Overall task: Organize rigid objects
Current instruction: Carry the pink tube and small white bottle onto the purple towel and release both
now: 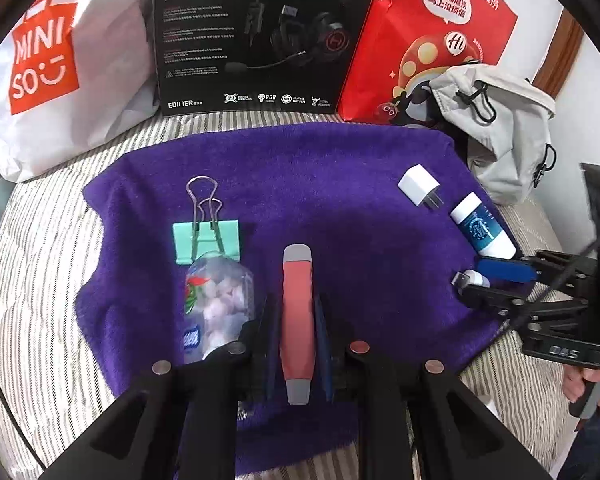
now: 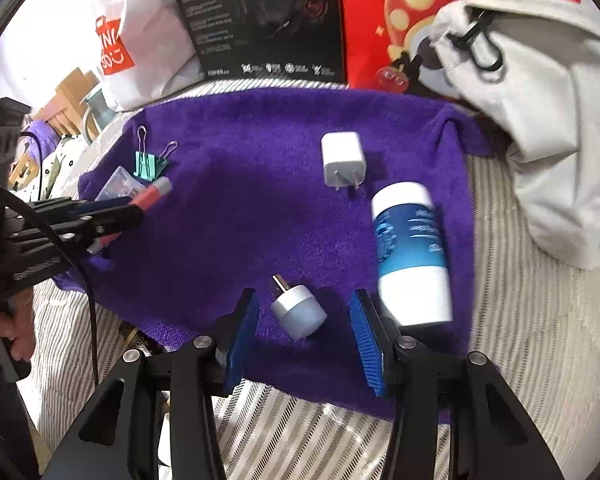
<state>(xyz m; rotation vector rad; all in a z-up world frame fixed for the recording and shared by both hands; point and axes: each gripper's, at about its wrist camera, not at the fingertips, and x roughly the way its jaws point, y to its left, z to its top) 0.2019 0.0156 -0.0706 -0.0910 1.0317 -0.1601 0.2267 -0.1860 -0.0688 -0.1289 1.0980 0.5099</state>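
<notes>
Meanwhile, pinched lengthwise in left gripper (image 1: 298,320): pink-and-grey pen (image 1: 297,320), lifted over purple towel (image 1: 340,184) on the bed, likely for lining up beside green binder clip (image 1: 206,240). Spread wide either side of small round plug (image 2: 299,312): right gripper (image 2: 304,336), apparently ready to close.

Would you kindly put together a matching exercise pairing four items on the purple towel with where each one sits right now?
Items:
1. red and grey marker
2. small grey plug
3. green binder clip
4. white charger

Places:
A. lying between open right tongs, not gripped
B. beside the blue and white bottle's cap end
C. clamped in the left tongs
D. next to a clear plastic packet

Pairs: 1-C, 2-A, 3-D, 4-B
</notes>
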